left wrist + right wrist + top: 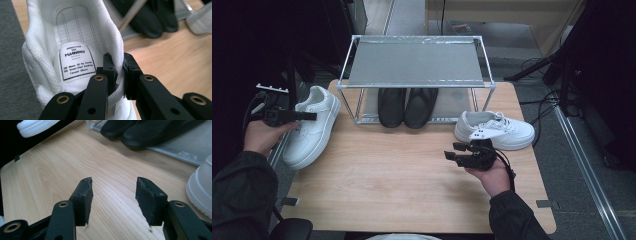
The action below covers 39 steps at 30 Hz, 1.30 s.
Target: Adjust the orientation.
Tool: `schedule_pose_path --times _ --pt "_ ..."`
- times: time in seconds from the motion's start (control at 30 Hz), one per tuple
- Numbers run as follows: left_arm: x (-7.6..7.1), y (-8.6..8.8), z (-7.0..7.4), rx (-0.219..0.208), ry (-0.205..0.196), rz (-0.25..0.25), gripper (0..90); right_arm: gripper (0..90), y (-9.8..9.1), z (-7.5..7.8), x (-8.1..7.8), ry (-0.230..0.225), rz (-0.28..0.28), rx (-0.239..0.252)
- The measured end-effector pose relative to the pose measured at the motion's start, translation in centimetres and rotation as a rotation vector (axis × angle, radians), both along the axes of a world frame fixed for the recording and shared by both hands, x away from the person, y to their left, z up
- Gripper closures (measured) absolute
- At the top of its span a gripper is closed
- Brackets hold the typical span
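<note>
The right gripper (456,151) hangs open over the surface (402,175). The left gripper (119,72) pinches the collar of the white sneaker (312,125) at the left edge; that thin grip could slip, dropping it off the side.

Both sleeves dark, loose-cuffed jacket fabric, coming in at 7 and 5 o'clock of the high view. Left tool (294,116): matte black, slim boxy body, white plate with studs at its 11 o'clock, black cable trailing off the back. Right tool (458,152): chunky black housing, white tag on top, black cable looping past the wrist. Jaw arms flat black links with brass-ringed pivot holes; pads (85,195) black rubber, edges chipped.
</note>
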<state>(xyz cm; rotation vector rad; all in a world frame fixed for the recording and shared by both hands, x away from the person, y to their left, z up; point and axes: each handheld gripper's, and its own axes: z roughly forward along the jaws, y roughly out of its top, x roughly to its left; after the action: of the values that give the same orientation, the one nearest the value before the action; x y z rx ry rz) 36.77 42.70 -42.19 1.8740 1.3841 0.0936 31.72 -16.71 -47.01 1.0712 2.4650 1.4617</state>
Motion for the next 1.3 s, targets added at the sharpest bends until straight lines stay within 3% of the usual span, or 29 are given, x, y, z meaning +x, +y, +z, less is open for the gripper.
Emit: schedule_pose_path --times 0.13,0.27,0.5,0.7,0.9,1.1,1.3 --pt "-1.9 -0.5 -0.1 -0.025 0.006 0.002 83.3 48.7 0.5 0.1 0.3 -0.006 0.019 -0.003" --pt "-3.3 -1.4 0.0 0.008 -0.002 -0.011 83.3 48.7 1.1 0.1 0.9 -0.006 0.033 -0.006" --pt "-5.7 -2.8 -0.2 -0.014 0.004 -0.02 83.3 48.7 1.9 0.3 1.5 -0.019 0.037 -0.015" --pt "-7.4 -5.0 -0.4 -0.016 0.011 -0.036 83.3 48.7 2.1 0.4 2.1 -0.01 0.031 -0.002" --pt "-8.7 -7.7 0.0 -0.023 0.004 -0.095 83.3 48.8 2.8 0.4 2.5 -0.013 0.046 -0.013" --pt "-8.5 -10.6 -0.1 -0.021 0.003 -0.156 83.2 48.8 3.1 0.3 2.7 -0.01 0.055 -0.011" --pt "-7.2 -14.9 -0.9 -0.014 0.008 -0.237 83.3 48.8 3.0 0.4 2.4 -0.005 0.055 -0.009"
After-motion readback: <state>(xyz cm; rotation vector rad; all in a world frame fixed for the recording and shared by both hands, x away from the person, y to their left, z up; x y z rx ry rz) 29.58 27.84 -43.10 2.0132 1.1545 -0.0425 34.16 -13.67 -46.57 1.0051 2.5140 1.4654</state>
